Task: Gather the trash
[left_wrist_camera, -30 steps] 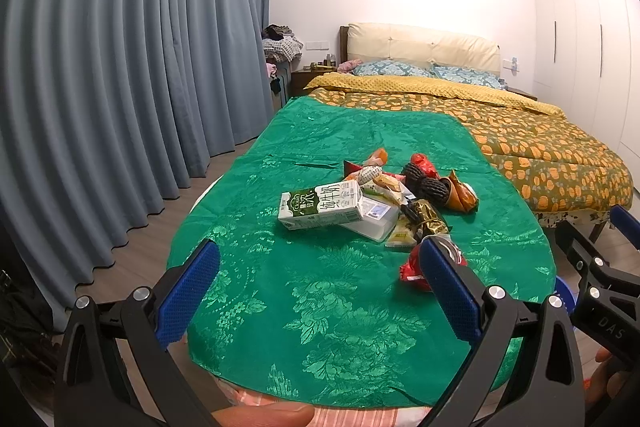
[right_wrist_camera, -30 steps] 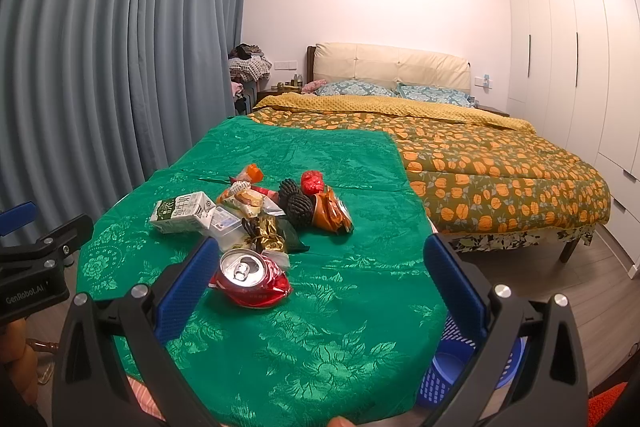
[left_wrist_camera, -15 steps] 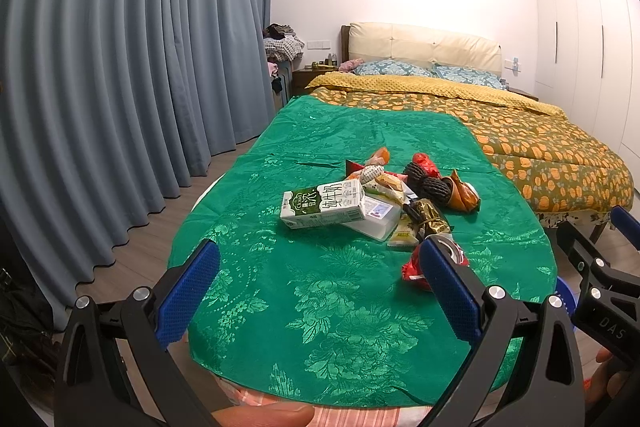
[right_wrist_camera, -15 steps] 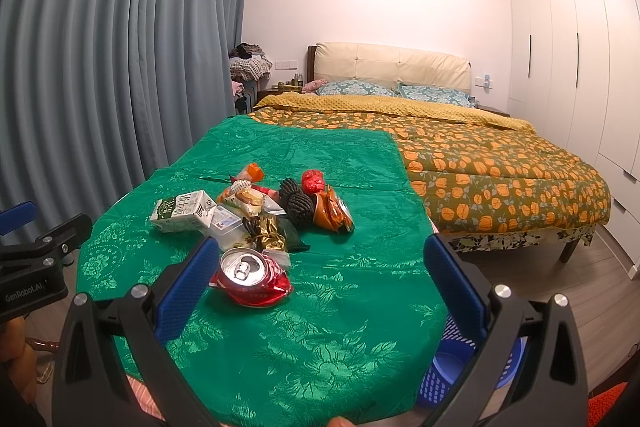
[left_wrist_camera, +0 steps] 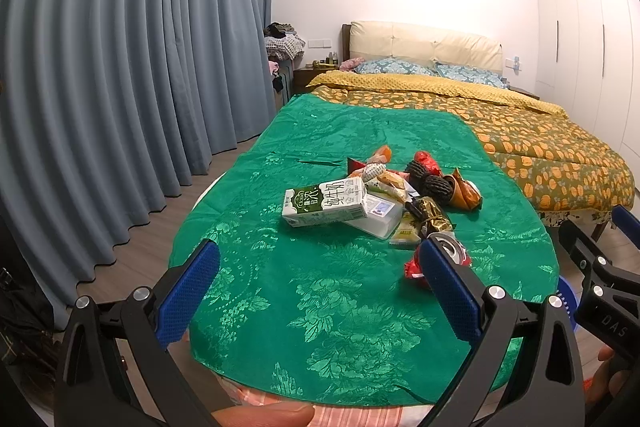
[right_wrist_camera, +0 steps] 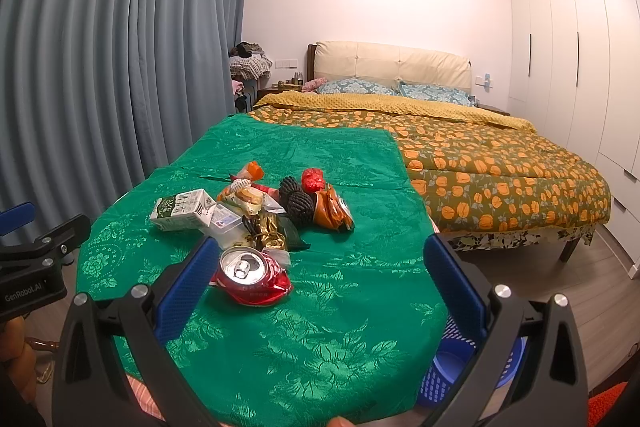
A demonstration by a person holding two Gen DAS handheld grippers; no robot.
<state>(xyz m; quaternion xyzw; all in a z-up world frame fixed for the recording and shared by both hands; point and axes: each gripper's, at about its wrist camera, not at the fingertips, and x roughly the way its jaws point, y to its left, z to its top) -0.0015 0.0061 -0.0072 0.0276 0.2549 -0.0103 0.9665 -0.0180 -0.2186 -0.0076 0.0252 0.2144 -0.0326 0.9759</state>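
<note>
Left gripper [left_wrist_camera: 318, 285] and right gripper [right_wrist_camera: 320, 277]: spread wide, empty, above green brocade tablecloth [right_wrist_camera: 344, 311]; crushed red aluminium can [right_wrist_camera: 252, 279] near litter pile.

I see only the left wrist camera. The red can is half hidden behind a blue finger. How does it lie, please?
Observer: In the right wrist view the red can is crushed, with its opened top facing the camera.
Operator: Is there any bin?
Observer: Yes, a blue basket stands on the floor, below the table's right edge.
Operator: Is the right gripper free?
Observer: The right gripper is open, with nothing between its fingers.
</note>
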